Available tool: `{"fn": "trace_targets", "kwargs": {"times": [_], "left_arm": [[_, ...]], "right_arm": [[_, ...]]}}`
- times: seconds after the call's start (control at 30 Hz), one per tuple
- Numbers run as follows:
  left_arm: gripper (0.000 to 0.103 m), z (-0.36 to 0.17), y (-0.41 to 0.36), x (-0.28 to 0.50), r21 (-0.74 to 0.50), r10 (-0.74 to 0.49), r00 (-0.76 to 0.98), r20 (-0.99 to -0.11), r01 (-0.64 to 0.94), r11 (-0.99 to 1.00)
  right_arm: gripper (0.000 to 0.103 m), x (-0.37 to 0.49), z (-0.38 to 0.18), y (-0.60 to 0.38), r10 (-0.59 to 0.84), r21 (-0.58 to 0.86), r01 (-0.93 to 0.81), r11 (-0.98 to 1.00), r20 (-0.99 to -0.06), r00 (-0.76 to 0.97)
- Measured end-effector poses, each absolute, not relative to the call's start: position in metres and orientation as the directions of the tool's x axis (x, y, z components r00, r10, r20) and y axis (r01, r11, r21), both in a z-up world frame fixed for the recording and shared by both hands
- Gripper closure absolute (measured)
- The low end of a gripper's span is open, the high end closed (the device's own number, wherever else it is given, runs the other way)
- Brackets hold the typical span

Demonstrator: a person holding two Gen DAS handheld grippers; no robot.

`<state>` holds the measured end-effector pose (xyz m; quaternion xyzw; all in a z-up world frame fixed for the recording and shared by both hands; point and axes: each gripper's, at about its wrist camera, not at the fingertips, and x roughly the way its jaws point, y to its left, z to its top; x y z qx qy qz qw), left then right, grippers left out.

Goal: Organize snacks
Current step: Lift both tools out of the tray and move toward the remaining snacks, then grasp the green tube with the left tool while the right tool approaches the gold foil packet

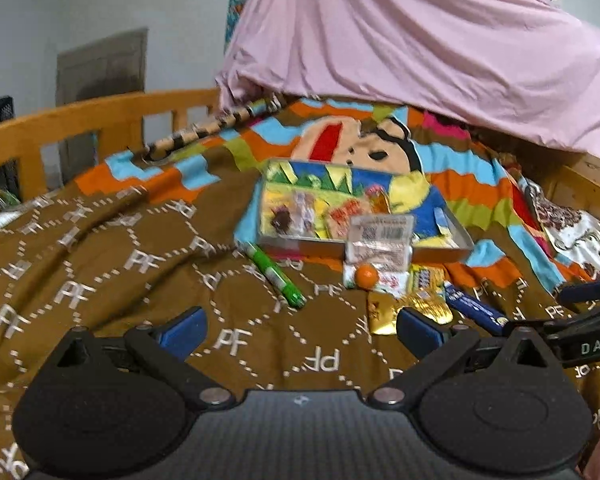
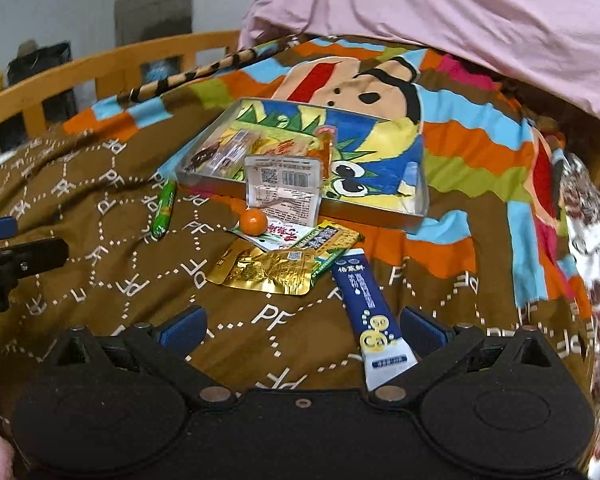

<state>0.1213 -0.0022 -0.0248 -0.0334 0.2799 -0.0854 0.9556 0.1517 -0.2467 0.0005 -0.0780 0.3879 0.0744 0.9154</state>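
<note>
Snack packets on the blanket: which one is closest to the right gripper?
The blue stick packet: its white end lies between the open fingers of the right gripper. The gold pouch and green sausage stick lie farther out.

- Brown blanket [image 2: 100, 240], dotted white hexagons and "PF" letters, with orange, blue and lime stripes.
- Pink sheet [image 2: 460, 20], plain.
- Tin tray [image 2: 380, 216], silver rim, cartoon print in blue, yellow, green.
- Orange ball [image 2: 253, 222].
- Gold foil packet [image 2: 260, 274].
- Navy-and-white sachet [image 2: 370, 316].
- Green stick [image 2: 163, 212].
</note>
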Motion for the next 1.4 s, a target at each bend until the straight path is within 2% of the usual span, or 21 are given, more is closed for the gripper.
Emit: {"fn": "trace_targets", "kwargs": {"times": [0.2,0.5,0.63,0.77,0.97,1.13,1.27,1.4], "left_arm": [[0.000,-0.035,-0.010,0.144,-0.145,-0.263,0.788,-0.557,0.220,0.965],[0.000,-0.048,-0.015,0.191,-0.041,-0.265,0.756,-0.599,0.301,0.953],[0.000,-0.052,-0.001,0.218,-0.147,-0.308,0.758,-0.575,0.275,0.950],[0.000,-0.060,0.013,0.244,-0.291,-0.355,0.745,-0.565,0.223,0.931],[0.000,-0.077,0.026,0.272,-0.377,-0.395,0.710,-0.584,0.194,0.906],[0.001,-0.083,0.025,0.286,-0.432,-0.462,0.687,-0.561,0.233,0.871],[0.010,-0.091,0.023,0.296,-0.437,-0.461,0.661,-0.591,0.218,0.873],[0.027,-0.102,0.026,0.306,-0.447,-0.432,0.641,-0.635,0.152,0.882]], "right_arm": [[0.001,0.175,-0.002,-0.248,0.071,-0.190,-0.299,0.935,-0.725,0.685],[0.001,0.209,-0.020,-0.241,0.289,-0.171,-0.576,0.799,-0.731,0.618],[0.001,0.225,-0.036,-0.231,0.388,-0.153,-0.711,0.686,-0.750,0.536],[0.001,0.243,-0.053,-0.222,0.396,-0.174,-0.764,0.621,-0.772,0.497],[0.001,0.269,-0.076,-0.225,0.408,-0.133,-0.786,0.604,-0.796,0.448],[0.002,0.282,-0.087,-0.224,0.425,-0.094,-0.794,0.600,-0.804,0.416],[0.007,0.285,-0.091,-0.223,0.440,-0.065,-0.804,0.591,-0.809,0.389],[0.014,0.285,-0.088,-0.224,0.480,-0.024,-0.818,0.575,-0.799,0.361]]}}
